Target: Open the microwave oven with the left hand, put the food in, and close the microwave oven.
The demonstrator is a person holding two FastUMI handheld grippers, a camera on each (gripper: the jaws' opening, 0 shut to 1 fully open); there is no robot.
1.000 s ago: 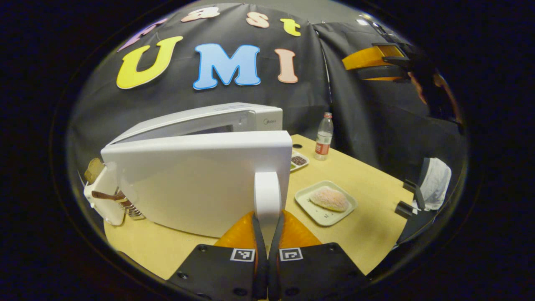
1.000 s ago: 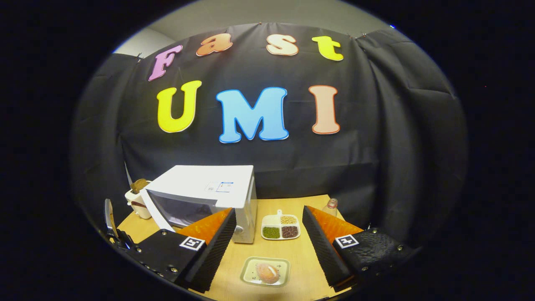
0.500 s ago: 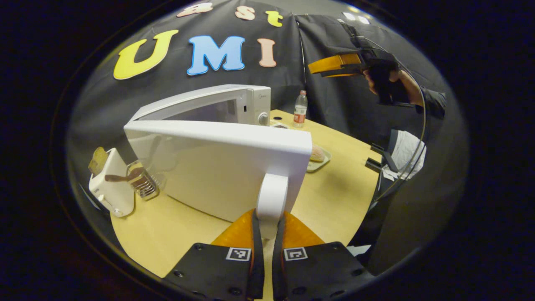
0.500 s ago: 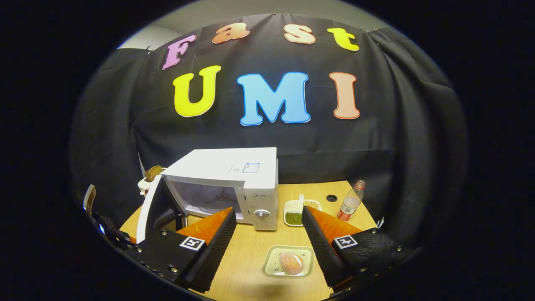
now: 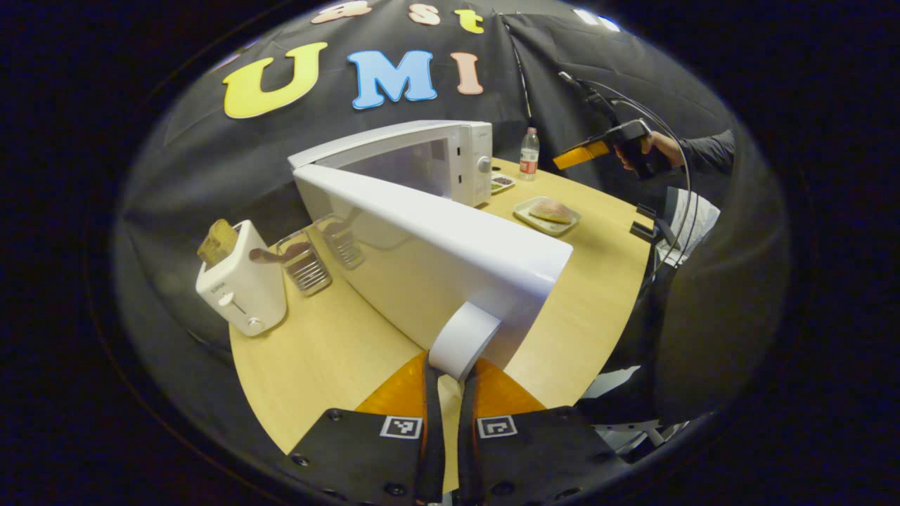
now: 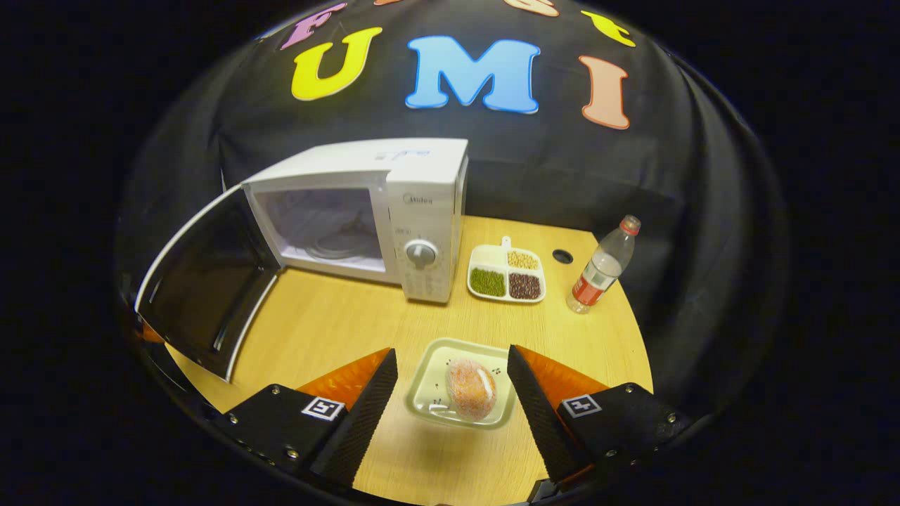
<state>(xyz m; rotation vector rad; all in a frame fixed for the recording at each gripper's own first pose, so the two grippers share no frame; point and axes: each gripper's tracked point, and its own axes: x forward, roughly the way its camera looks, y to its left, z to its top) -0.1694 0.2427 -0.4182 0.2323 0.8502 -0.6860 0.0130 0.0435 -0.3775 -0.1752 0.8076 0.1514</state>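
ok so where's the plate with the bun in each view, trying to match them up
Left gripper view: the plate with the bun sits far off, right of centre, on the table past the open microwave door.
Right gripper view: the same plate lies low in the middle, between the open fingers of the right gripper.
Shared landmark: the water bottle at the table's far edge, near the microwave.

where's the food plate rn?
In the right gripper view, the plate with the bun sits on the table, between the right gripper's open fingers, in front of the sectioned bean dish.
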